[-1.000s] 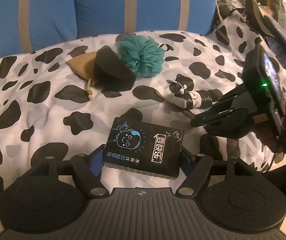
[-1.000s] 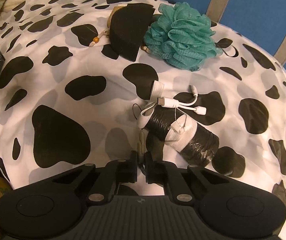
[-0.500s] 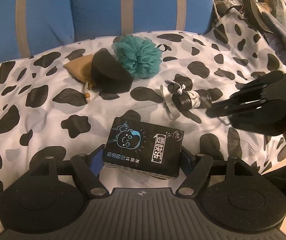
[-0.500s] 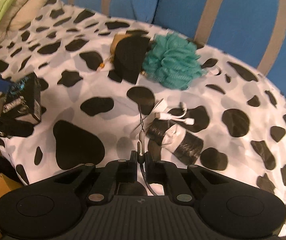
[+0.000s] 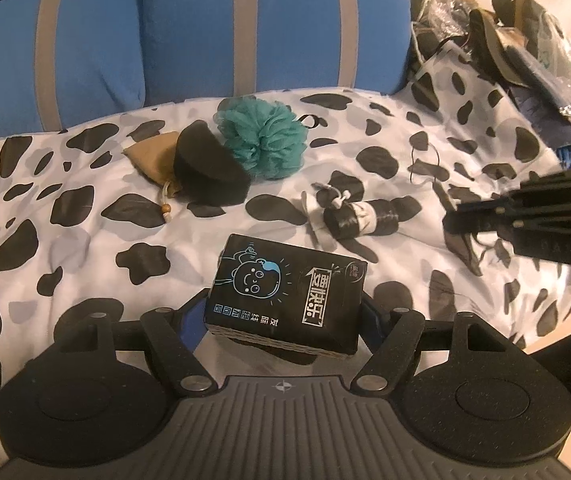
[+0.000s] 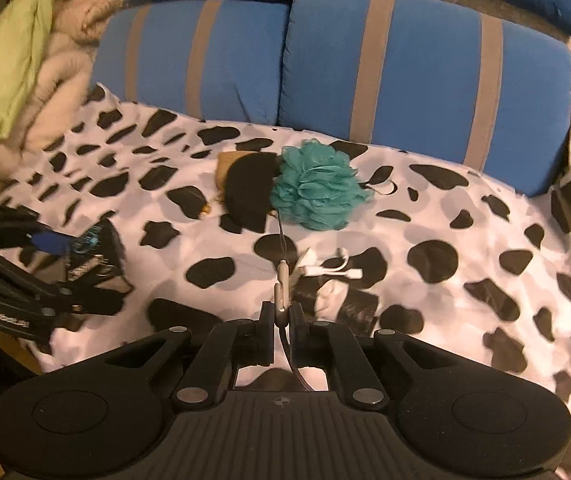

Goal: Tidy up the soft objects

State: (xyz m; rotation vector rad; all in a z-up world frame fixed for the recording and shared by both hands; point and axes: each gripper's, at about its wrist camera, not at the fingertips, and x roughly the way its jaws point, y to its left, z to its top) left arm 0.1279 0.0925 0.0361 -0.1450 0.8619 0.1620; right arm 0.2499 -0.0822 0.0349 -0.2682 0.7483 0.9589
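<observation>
Between left tool (image 5: 285, 312) jaws, black box (image 5: 285, 292)

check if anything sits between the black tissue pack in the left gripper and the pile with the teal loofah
Nothing visible does. The left gripper holds the black tissue pack, and only bare cow-print cover lies between it and the teal loofah. The taped black roll lies off to the right.

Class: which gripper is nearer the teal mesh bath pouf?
Neither clearly. The left gripper, holding the black tissue pack, and the right both sit well short of the pouf.
</observation>
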